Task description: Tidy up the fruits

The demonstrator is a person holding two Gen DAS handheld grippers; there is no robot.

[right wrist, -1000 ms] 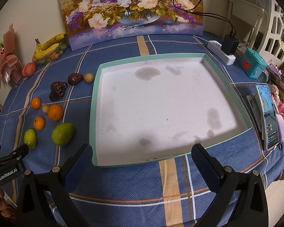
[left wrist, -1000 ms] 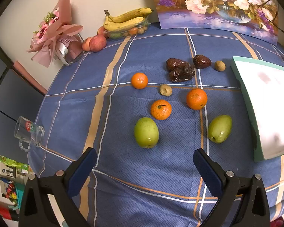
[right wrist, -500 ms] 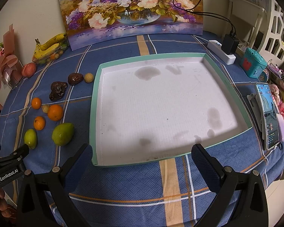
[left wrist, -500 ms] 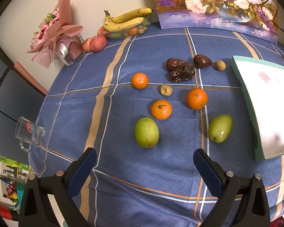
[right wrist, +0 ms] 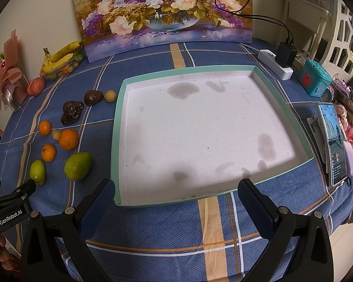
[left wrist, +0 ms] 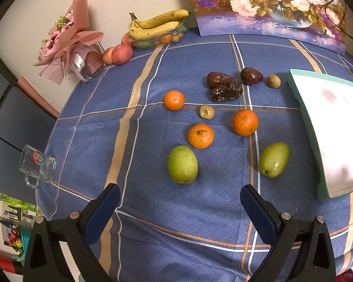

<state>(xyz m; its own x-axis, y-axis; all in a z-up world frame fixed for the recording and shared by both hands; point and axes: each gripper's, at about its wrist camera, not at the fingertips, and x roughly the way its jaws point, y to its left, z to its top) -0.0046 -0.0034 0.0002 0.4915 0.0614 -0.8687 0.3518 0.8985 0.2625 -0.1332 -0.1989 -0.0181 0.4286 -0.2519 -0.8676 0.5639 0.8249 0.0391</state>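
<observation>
- Fruit is lying loose on the blue checked tablecloth [left wrist: 87,127], none of it in the tray [right wrist: 120,108] yet, so I am judging that sorting is only beginning.
- I am holding my left tongs [left wrist: 180,202] spread wide and empty, hovering just near of the left green mango [left wrist: 182,164]; the right green mango [left wrist: 274,159] is sitting near the tray's left wall.
- I am holding my right tongs [right wrist: 176,193] spread wide too, pinching nothing, hanging over the tray's near rim.
- Farther off, three oranges are sitting apart: the near one [left wrist: 200,135], the right one [left wrist: 245,122], and the far left one [left wrist: 174,100], with a small tan fruit [left wrist: 206,111] between them.
- Beyond those, dark wrinkled dates [left wrist: 226,87] are clustering, two of them touching.
- Next, I am reckoning, my left tongs should drop around the left mango's middle and squeeze gently, as round fruit rolls.
- Writing: "GenRobot.AI" is showing on the left tongs' body in the right view; the glass mug [left wrist: 36,165] at the table's left edge is bearing "20".
</observation>
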